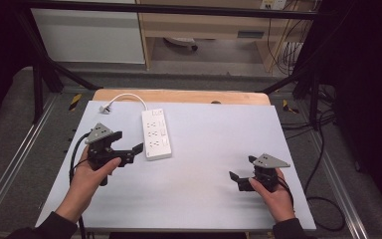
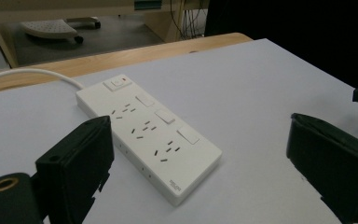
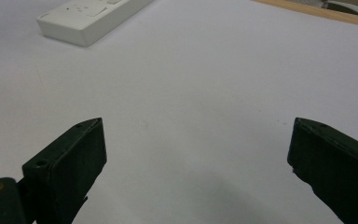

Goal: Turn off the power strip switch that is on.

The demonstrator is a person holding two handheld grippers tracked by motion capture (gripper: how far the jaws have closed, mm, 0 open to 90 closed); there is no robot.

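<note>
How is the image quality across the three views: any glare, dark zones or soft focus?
High view: the white table cover is evenly lit without glare, the surroundings at left and right fall into near black. Left gripper view: the power strip is sharp enough to show its sockets, while the near jaws look soft. Right gripper view: a faint shadow lies between the jaws, and the strip's corner is slightly blurred.

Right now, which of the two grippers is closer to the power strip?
The left gripper: its open jaws sit right beside the near end of the power strip, while the right gripper is far across the white mat.
</note>
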